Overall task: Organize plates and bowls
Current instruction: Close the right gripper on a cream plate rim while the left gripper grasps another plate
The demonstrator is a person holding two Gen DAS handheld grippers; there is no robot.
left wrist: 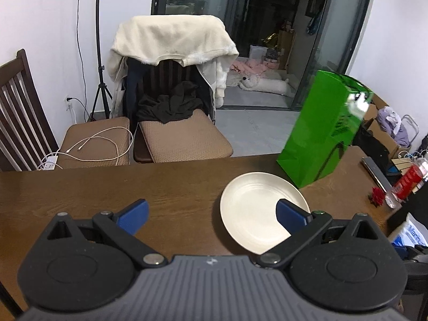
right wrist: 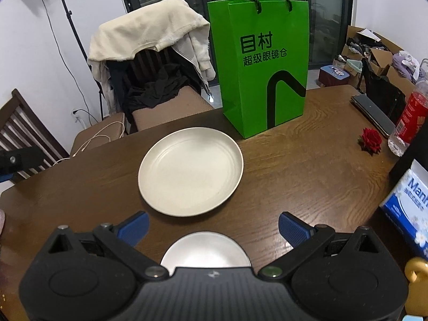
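Your left gripper (left wrist: 211,211) spread wide over the table (left wrist: 107,187), cream plate (right wrist: 190,171) flat, face up, left-front of the green bag (right wrist: 260,64), small bowl (right wrist: 206,250) nearer you, beneath your right gripper (right wrist: 212,226), spread wide

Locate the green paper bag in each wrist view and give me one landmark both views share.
Left wrist view: the green paper bag stands right of centre on the table's far edge, just behind the cream plate, turned edge-on.
Right wrist view: the bag stands upper centre, printed face toward the camera, behind and right of the same plate.
Shared landmark: the chair draped with a cream jacket, left of the bag in both.
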